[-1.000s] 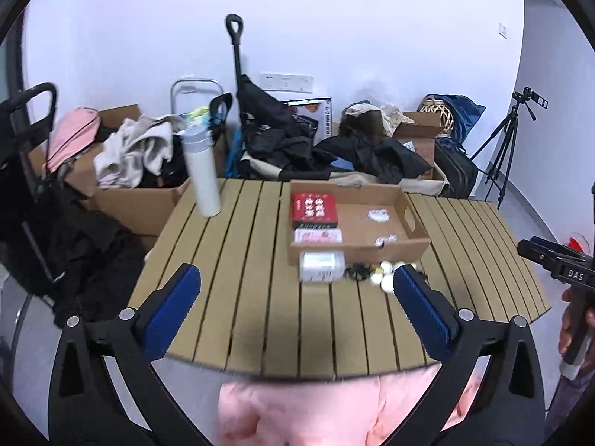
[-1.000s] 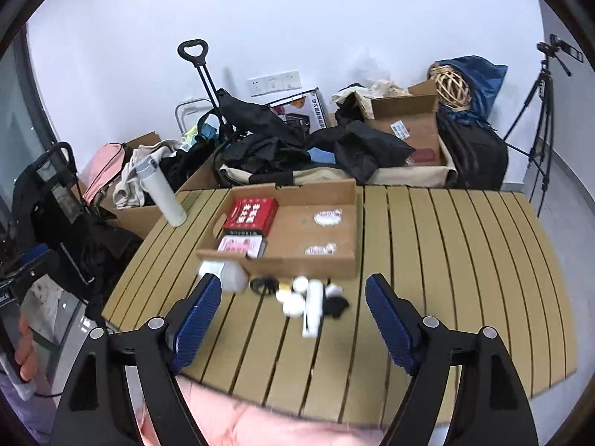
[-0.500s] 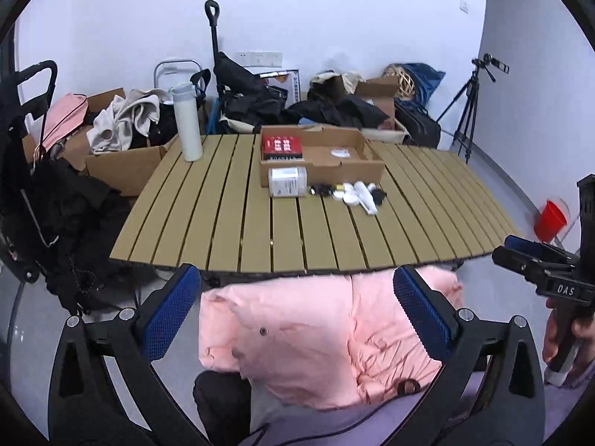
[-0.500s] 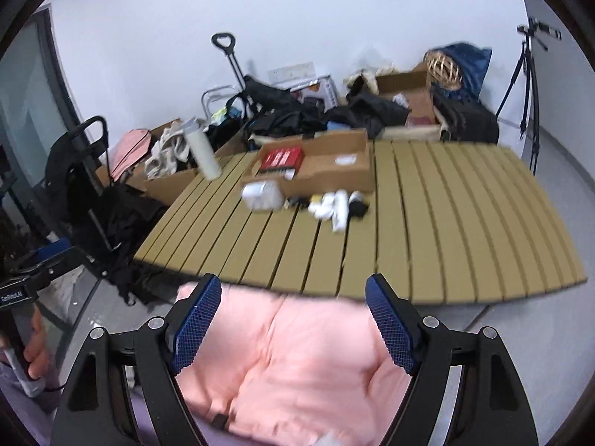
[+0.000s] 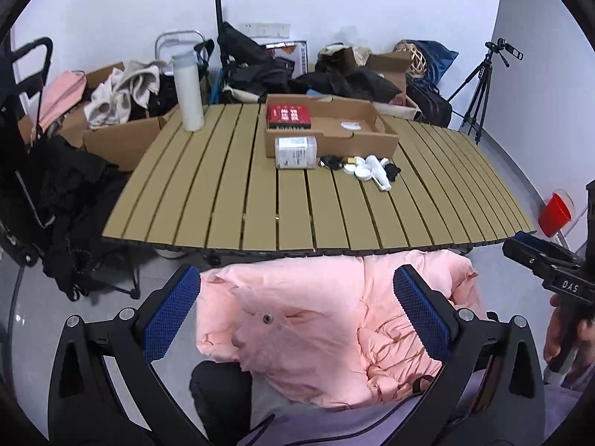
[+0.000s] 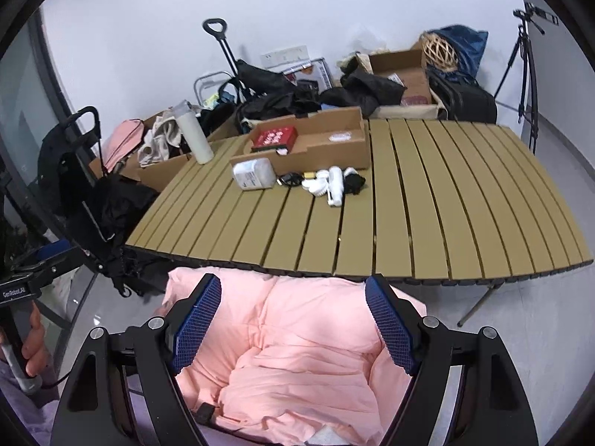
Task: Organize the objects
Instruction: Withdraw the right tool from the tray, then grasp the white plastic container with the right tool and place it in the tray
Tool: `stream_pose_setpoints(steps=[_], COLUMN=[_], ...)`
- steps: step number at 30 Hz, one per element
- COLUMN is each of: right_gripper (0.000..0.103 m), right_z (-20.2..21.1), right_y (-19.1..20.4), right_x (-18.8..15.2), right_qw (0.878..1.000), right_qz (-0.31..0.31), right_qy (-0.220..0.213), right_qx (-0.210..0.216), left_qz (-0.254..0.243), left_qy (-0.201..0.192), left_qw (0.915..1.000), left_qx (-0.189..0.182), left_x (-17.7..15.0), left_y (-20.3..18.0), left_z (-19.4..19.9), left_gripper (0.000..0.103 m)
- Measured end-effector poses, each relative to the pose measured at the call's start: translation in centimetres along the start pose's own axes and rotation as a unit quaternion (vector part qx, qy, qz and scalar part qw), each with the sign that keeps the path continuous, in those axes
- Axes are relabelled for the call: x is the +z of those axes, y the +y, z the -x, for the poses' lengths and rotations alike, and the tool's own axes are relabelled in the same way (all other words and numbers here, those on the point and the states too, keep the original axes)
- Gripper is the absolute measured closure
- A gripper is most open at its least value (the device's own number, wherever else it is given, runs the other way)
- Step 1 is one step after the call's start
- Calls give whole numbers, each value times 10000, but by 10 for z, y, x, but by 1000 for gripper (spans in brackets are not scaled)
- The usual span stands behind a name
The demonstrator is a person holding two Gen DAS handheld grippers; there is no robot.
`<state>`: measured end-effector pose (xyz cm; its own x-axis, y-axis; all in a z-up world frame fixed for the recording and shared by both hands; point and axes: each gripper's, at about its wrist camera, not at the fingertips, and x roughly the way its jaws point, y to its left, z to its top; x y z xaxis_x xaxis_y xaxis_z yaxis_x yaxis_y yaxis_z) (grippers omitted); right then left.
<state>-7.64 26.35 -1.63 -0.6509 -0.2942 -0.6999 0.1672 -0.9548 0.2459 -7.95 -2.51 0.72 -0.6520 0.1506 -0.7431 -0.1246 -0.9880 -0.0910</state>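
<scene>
A shallow cardboard box [image 5: 372, 141] [image 6: 334, 152] sits at the back of the slatted table [image 5: 260, 204] [image 6: 446, 200]; it holds a red packet [image 5: 289, 115] [image 6: 275, 136]. In front of it lie a clear plastic container [image 5: 295, 152] [image 6: 254, 174] and a cluster of small white and black items [image 5: 366, 171] [image 6: 327, 182]. My left gripper [image 5: 293, 304] and right gripper [image 6: 292, 316] are both open and empty. They hang well short of the table's near edge, above a pink jacket [image 5: 316, 334] [image 6: 297, 353].
A white bottle [image 5: 187, 89] [image 6: 193, 133] stands at the table's back left corner. Boxes, clothes and bags crowd the floor behind and left of the table. A tripod [image 5: 479, 85] and a red bucket [image 5: 556, 213] are at the right.
Both grippers have pulled back and away from the table, so the pink jacket now shows beneath them. The objects on the table have not moved.
</scene>
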Motion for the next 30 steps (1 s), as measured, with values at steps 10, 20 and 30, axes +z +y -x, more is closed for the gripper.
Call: stream_pose_setpoints(steps=[10, 20, 30], right_gripper=[20, 56, 62], right_z=[-74, -214, -350], right_y=[-16, 9, 38], right_x=[23, 116, 174], right_qw=[9991, 9924, 9835], right_qz=[-33, -123, -488], right_qy=[385, 630, 858], right_qx=[158, 1049, 1517], left_qz=[99, 167, 1203], left_qy=[238, 323, 788], left_qw=[9997, 9992, 9812], left_qx=[27, 179, -1286], left_x=[48, 153, 151], left_y=[14, 26, 68], left_z=[-94, -236, -313], left_gripper=[0, 22, 76])
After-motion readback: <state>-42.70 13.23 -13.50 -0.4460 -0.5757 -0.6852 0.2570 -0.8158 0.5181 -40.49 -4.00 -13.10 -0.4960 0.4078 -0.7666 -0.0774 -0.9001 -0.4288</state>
